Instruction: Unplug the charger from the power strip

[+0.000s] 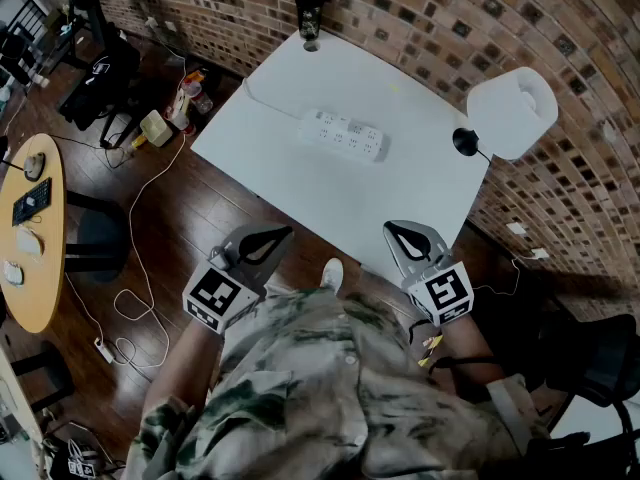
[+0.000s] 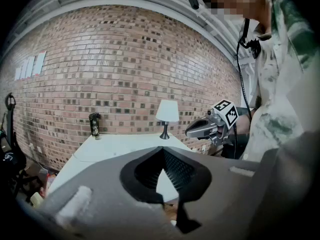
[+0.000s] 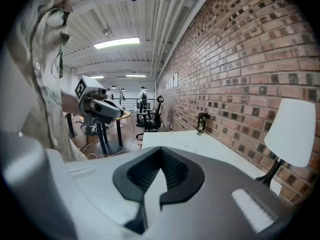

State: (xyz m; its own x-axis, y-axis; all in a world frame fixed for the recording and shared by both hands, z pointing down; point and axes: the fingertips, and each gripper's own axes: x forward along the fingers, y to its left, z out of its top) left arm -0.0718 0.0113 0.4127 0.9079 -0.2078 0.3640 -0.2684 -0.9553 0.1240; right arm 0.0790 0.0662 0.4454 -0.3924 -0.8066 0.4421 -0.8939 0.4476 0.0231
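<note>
A white power strip [image 1: 343, 135] lies in the middle of the white table [image 1: 300, 193], its white cord running off to the far left. I cannot make out a charger on it from here. My left gripper [image 1: 264, 236] and right gripper [image 1: 404, 232] hover side by side off the table's near edge, close to my body, well short of the strip. Both are shut with nothing between the jaws. In the left gripper view the shut left gripper [image 2: 162, 149] faces the table and the right gripper [image 2: 196, 130]. The right gripper view shows its own shut tips [image 3: 161, 149].
A white-shaded lamp [image 1: 512, 113] stands at the table's right edge and a dark cup [image 1: 311, 13] at its far corner. A brick wall runs behind. On the floor lie cables [image 1: 140, 298] and bags; a round wooden table [image 1: 35, 238] is at left, a chair [image 1: 600, 358] at right.
</note>
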